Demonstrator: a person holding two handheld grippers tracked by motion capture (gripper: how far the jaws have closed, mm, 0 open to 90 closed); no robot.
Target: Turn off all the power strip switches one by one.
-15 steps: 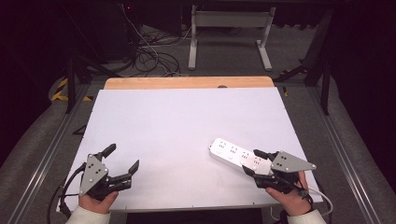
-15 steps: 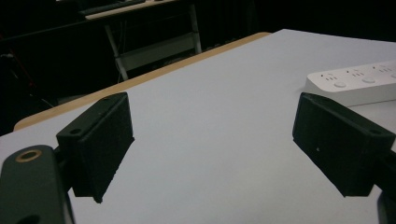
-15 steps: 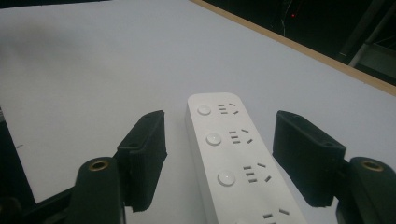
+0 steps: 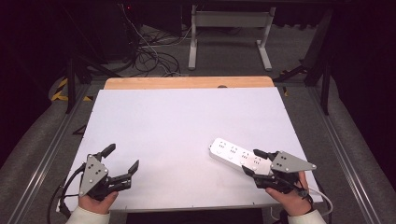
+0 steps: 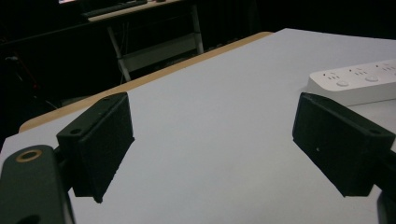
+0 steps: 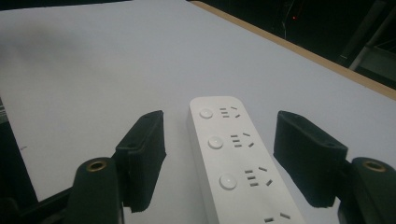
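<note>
The power strip (image 4: 237, 156) lay flat on the white table (image 4: 187, 121), near its right front corner. The right gripper (image 6: 219, 158) straddled the strip's near end, jaws open with a gap on each side, nothing pinched. A good grip would likely need the jaws centred across the width before closing. The left gripper (image 4: 122, 161) sat well left of the strip, open and empty. Nothing blocked the strip.

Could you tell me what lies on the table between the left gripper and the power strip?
Nothing: in the high view, only bare white table separates the left gripper from the power strip. The left gripper view shows the same bare stretch.
</note>
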